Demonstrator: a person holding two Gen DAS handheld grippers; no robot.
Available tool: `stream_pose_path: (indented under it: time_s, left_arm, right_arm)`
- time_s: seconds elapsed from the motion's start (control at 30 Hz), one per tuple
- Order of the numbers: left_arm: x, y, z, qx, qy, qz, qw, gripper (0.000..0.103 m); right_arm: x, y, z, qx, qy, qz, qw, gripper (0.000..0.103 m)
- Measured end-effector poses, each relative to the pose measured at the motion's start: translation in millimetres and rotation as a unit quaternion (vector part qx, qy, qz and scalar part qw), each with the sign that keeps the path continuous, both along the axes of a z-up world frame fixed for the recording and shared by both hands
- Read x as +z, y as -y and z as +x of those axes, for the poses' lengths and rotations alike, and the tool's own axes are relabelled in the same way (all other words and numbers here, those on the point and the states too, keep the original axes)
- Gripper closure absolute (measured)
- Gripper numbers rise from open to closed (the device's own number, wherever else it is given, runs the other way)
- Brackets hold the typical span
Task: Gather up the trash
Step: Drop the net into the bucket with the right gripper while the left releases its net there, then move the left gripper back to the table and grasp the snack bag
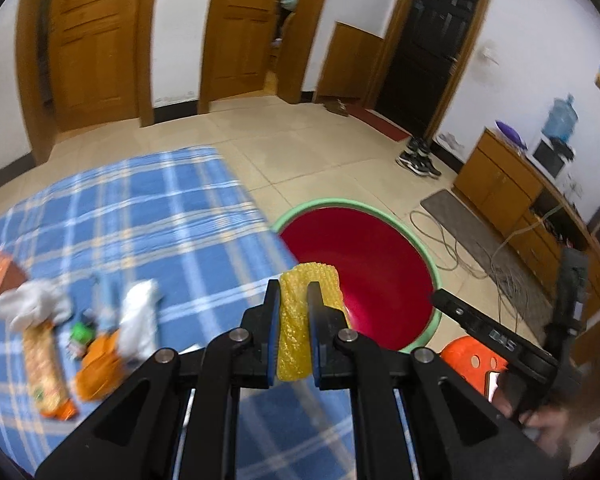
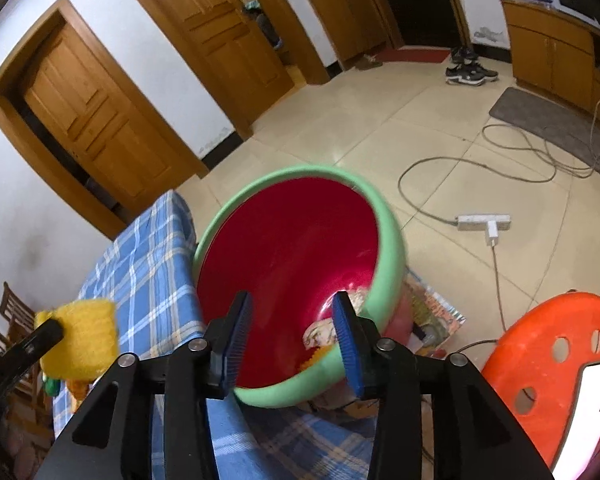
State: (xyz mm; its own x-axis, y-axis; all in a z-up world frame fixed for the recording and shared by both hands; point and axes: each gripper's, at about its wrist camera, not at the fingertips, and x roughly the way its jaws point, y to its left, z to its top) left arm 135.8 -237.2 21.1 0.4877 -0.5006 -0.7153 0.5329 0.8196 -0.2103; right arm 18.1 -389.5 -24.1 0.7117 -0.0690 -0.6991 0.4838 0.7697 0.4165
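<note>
My left gripper (image 1: 293,286) is shut on a yellow piece of bubble wrap (image 1: 320,276), held at the table's corner by the bin's near rim. The same yellow wrap (image 2: 84,332) shows at the left of the right wrist view. The bin (image 1: 436,276) is red inside with a green rim (image 2: 392,256) and stands on the floor beside the table. My right gripper (image 2: 292,298) hangs open above the bin's mouth with nothing between its pads. Crumpled wrappers (image 2: 324,334) lie at the bin's bottom. White tissues (image 1: 32,308), an orange wrapper (image 1: 100,364) and a long snack packet (image 1: 44,368) lie on the blue plaid cloth (image 1: 140,208).
An orange stool (image 2: 540,340) with a phone (image 2: 592,400) on it stands right of the bin. A power strip (image 2: 484,222) and looped cables (image 2: 440,164) lie on the tiled floor beyond. Shoes (image 2: 468,70) and a wooden cabinet (image 2: 548,48) are at the far wall.
</note>
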Motion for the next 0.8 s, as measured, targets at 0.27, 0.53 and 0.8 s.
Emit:
stream_pose_path:
  time_s: [0.27, 0.53, 0.8]
  left_arm:
    - [-29, 62, 9, -0.053, -0.004, 0.024, 0.9983, 0.092]
    - [-44, 81, 11, -0.035, -0.003, 0.063, 0.9974, 0.058]
    - [-31, 63, 10, -0.010, 0.003, 0.064, 0.9979, 0.049]
  right_arm:
    - [-6, 15, -28, -0.021, 0.003, 0.028, 0.999, 0.054]
    - [-13, 22, -35, -0.019, 0.004, 0.042, 0.999, 0.054]
    - [-7, 16, -36, -0.001, 0.008, 0.041, 0.999, 0.054]
